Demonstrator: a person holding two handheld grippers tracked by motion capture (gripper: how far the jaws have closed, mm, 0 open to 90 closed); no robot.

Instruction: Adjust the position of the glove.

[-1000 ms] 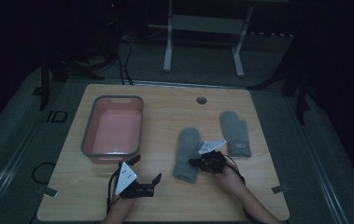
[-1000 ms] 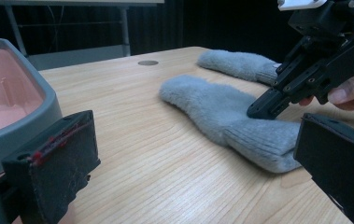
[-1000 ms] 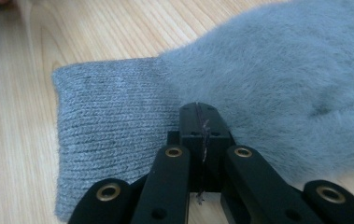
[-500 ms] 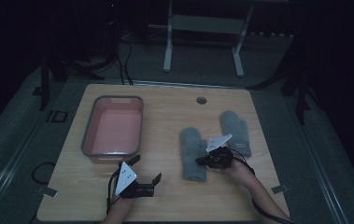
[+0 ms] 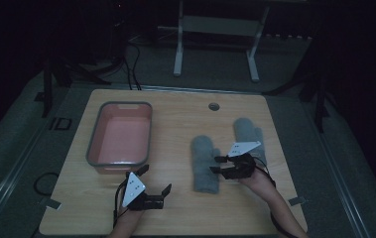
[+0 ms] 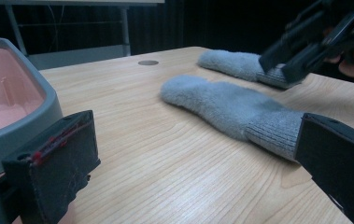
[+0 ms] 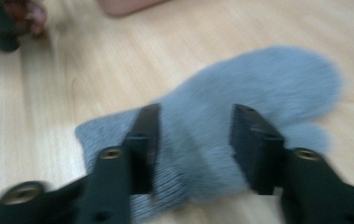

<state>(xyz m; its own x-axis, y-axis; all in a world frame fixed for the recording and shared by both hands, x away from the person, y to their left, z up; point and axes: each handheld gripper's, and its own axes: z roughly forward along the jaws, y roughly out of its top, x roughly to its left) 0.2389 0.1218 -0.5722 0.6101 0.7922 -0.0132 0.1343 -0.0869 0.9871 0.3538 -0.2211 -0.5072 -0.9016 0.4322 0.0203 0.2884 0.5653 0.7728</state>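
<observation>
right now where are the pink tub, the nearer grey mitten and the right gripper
pink tub [image 5: 94, 144], high view, on its left grey rim
nearer grey mitten [image 5: 204, 152], high view, on its fuzzy middle
right gripper [image 5: 217, 165], high view, between its jaw tips

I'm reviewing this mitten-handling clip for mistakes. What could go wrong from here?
1. The right gripper has just been opening its jaws above the nearer fluffy grey mitten; closing now, they might pinch only fluff and slip off.
2. The second grey mitten lies close beside that hand, so a sweep might drag it.
3. The left gripper sits open near the grey-rimmed pink tub and might bump it.
</observation>
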